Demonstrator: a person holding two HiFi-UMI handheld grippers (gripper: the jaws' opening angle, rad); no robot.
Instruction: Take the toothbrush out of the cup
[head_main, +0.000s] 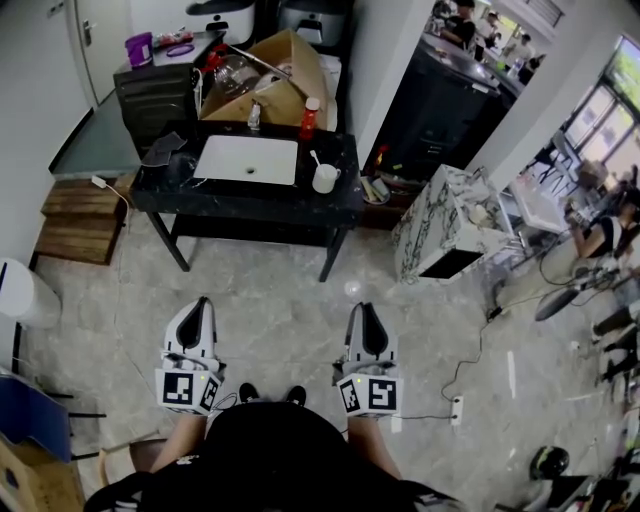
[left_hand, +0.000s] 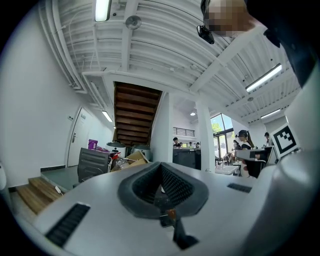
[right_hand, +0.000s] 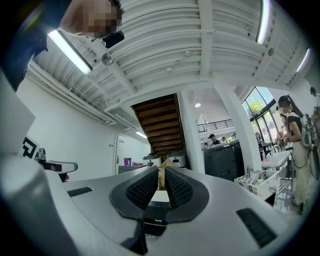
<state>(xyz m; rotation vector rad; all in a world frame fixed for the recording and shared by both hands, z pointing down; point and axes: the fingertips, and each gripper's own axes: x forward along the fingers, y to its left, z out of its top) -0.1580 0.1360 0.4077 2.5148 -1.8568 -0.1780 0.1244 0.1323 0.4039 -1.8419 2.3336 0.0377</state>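
A white cup (head_main: 325, 179) stands on the right part of a black table (head_main: 345, 205), with a white toothbrush (head_main: 315, 158) leaning out of it to the left. Both grippers are held low in front of the person, over the floor and well short of the table. My left gripper (head_main: 204, 302) (left_hand: 161, 166) has its ribbed pads meeting at the tips, with nothing between them. The right gripper (head_main: 363, 308) (right_hand: 161, 171) shows only a thin slit between its pads and holds nothing. The cup does not show in either gripper view.
A white sink basin (head_main: 247, 160) is set into the table, with a red bottle (head_main: 310, 118) and a cardboard box (head_main: 275, 80) behind it. Wooden steps (head_main: 78, 218) lie at left, a marbled white cabinet (head_main: 440, 225) at right. A power strip (head_main: 458, 410) lies on the floor.
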